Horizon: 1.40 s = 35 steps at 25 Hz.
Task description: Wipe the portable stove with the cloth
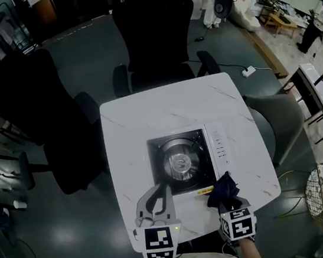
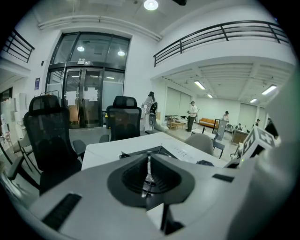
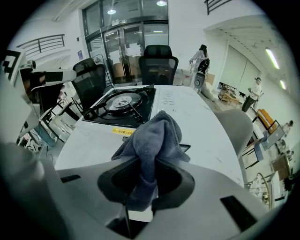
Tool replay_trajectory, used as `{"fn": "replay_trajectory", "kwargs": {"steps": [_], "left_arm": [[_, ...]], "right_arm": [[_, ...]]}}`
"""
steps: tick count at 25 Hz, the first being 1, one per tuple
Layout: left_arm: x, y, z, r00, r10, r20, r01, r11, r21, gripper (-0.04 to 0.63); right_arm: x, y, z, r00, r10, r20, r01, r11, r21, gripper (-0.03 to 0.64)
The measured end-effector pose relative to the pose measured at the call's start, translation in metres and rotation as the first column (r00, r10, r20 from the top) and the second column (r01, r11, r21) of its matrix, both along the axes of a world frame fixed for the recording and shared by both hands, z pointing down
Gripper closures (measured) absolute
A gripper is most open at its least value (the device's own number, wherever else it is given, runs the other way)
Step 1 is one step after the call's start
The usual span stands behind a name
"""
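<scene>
Grey cloth [image 3: 152, 136] pinched by right gripper [image 3: 149, 168], bunched forward to reach portable stove [image 1: 181, 161]. Left gripper [image 2: 149, 174] pressed together, empty.

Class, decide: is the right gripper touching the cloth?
Touching. The right gripper view shows the right gripper shut on the cloth, whose bunched folds stick up between its fingers.
</scene>
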<state>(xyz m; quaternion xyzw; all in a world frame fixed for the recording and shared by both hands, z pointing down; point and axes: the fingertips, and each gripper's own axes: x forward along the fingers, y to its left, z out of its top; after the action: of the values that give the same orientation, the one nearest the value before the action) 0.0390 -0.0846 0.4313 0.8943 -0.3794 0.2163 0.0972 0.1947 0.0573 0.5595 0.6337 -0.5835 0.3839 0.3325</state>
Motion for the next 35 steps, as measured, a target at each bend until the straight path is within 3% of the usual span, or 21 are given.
{"fn": "replay_trajectory", "kwargs": {"steps": [17,35], "left_arm": [[-0.03,-0.003,0.006,0.999,-0.047,-0.006,0.047,0.999,-0.012,0.565],[-0.094,-0.006,0.009,0.981,-0.193,-0.002,0.192,0.981,-0.017,0.565]], "right_arm": [[-0.066,-0.017,0.006,0.989,-0.134,0.069,0.136,0.991,-0.018,0.526],[-0.159,-0.044,0.012,0.912,-0.393,0.121,0.398,0.917,-0.016,0.526]]}}
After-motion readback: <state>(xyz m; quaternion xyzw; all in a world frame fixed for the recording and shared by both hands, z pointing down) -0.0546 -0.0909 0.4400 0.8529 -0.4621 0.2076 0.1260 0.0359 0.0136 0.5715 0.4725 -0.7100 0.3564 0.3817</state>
